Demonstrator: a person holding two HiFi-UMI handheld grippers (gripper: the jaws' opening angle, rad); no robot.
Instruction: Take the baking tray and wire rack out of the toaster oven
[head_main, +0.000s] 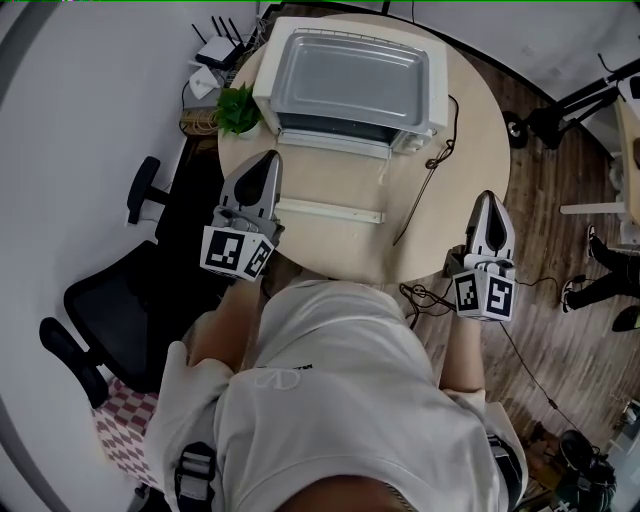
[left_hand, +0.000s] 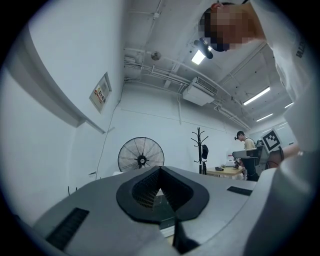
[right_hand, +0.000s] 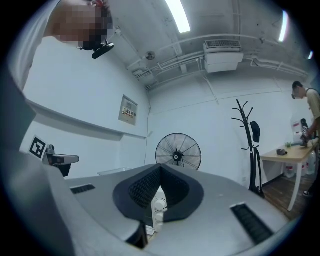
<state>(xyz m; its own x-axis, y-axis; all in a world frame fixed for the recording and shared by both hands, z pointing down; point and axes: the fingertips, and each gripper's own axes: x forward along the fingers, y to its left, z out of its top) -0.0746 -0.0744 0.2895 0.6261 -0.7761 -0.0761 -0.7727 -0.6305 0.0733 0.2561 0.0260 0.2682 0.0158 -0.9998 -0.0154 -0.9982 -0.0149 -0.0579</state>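
On the table (head_main: 470, 150), a toaster oven (head_main: 350, 85), plant (head_main: 238, 108) at its left.

a round pale table (head_main: 470, 150) stands on a wooden floor (head_main: 560, 270). a small green plant (head_main: 238, 108) sits at its far left edge and a black cable (head_main: 419, 200) trails across its top. a black office chair (head_main: 120, 300) stands to the left. a floor fan (right_hand: 178, 152) and a coat stand (right_hand: 248, 145) stand by the white wall.

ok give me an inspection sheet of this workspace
surface: round wooden table
job's things: white toaster oven, grey tray lying on its top; wire rack nothing seen
clutter: potted plant by the oven
grippers: left gripper and right gripper, jaws shut, empty
cables: black cable trailing from the oven across the table
surroundings: black office chair, wooden floor
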